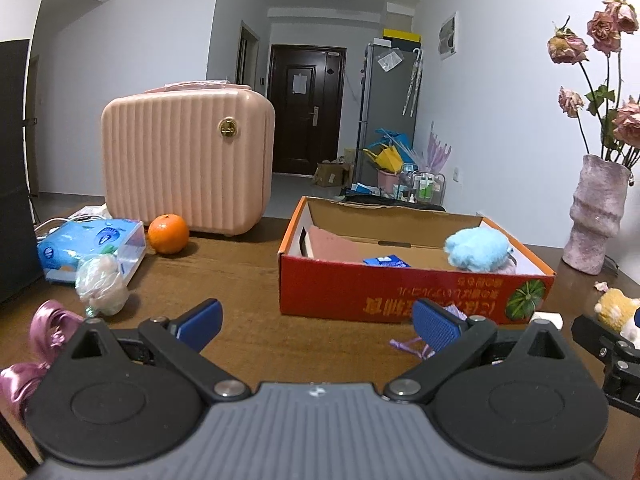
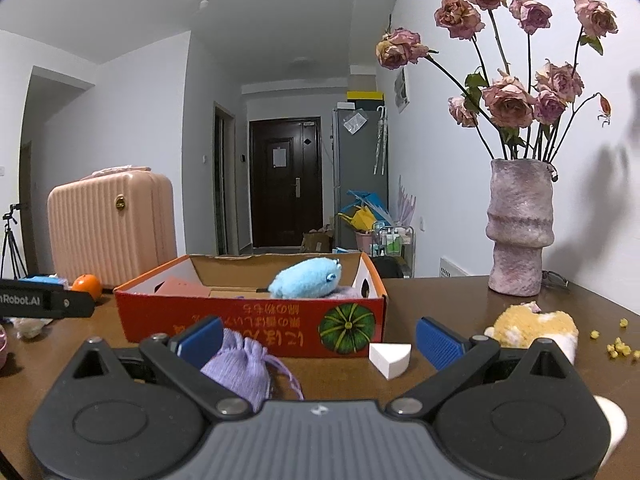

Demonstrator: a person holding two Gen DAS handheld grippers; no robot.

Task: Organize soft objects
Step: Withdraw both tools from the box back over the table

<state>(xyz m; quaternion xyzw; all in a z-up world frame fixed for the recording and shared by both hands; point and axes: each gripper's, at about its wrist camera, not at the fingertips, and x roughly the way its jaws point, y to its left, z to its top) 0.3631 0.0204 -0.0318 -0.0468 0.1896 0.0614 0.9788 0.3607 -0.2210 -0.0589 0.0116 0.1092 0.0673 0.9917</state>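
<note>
before the box (image 2: 248,320), bare table (image 1: 248,280)

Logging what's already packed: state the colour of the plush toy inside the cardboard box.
Light blue plush toy, in the red cardboard box; clearest from the right wrist view.

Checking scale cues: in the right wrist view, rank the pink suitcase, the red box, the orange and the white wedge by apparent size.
Largest to smallest:
1. red box
2. pink suitcase, though it stands farther back
3. white wedge, nearer the camera
4. orange

Light blue plush toy (image 2: 306,280), red-orange cardboard box (image 2: 248,320) with green pumpkin print, lilac drawstring pouch (image 2: 240,364), ribbed pink suitcase (image 1: 188,160), yellow-and-white plush (image 2: 536,326)
</note>
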